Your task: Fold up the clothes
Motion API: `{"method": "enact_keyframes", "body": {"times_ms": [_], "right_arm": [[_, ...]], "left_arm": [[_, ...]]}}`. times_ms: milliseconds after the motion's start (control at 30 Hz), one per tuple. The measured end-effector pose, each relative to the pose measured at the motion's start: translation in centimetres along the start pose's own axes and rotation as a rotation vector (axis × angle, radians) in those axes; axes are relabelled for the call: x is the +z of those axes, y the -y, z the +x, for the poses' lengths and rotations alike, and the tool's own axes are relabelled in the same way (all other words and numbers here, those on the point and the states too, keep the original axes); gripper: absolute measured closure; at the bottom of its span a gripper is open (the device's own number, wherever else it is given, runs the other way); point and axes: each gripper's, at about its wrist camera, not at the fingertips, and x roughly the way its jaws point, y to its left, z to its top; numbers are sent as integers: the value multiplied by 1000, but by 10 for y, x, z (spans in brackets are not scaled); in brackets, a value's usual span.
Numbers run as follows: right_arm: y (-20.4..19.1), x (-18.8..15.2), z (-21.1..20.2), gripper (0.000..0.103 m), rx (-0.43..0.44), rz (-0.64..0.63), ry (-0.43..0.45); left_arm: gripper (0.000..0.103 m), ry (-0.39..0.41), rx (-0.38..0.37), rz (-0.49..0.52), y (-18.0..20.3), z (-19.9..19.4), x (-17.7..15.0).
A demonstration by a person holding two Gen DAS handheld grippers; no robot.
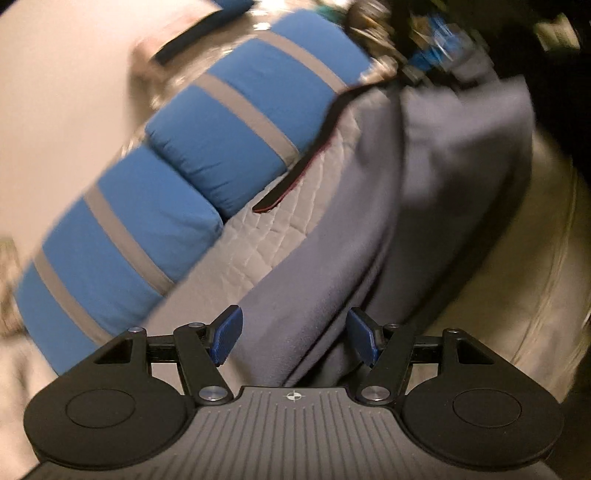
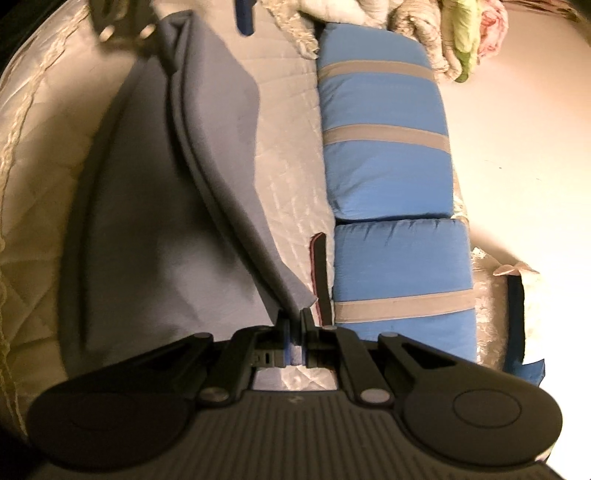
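Note:
A grey fleece garment [image 1: 388,206] lies stretched across a quilted bed cover [image 1: 273,229]. In the left wrist view my left gripper [image 1: 293,336] is open, its blue pads on either side of the garment's near edge, not closed on it. In the right wrist view my right gripper [image 2: 295,332] is shut on a corner of the same grey garment [image 2: 177,206], which runs away from the jaws in a taut fold. The other gripper shows blurred at the garment's far end [image 2: 122,26].
Two blue pillows with grey stripes [image 1: 177,192] [image 2: 391,177] lie along the bed beside the garment. A dark strap with red edging [image 2: 320,273] lies between garment and pillows. A pile of pale and green cloth [image 2: 436,33] sits at the far end.

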Motion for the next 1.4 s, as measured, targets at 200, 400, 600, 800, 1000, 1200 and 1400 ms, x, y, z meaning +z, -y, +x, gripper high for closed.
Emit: {"method": "enact_keyframes", "body": {"times_ms": [200, 400, 600, 800, 1000, 1200, 1400], "right_arm": [[7, 2, 1, 89, -11, 18, 8], [13, 3, 2, 88, -20, 36, 9], [11, 6, 2, 88, -20, 35, 13], [-11, 9, -2, 88, 30, 30, 23], [-49, 13, -11, 89, 119, -15, 32], [-71, 10, -17, 90, 180, -20, 17], [-72, 9, -28, 93, 213, 13, 22]], "left_arm": [[42, -33, 118, 194, 22, 12, -4], [42, 12, 86, 282, 29, 5, -8], [42, -62, 193, 313, 21, 21, -9], [69, -177, 204, 362, 15, 27, -23], [78, -251, 156, 406, 17, 34, -32], [79, -281, 110, 427, 19, 34, -40], [79, -279, 83, 401, 10, 33, -41]]}}
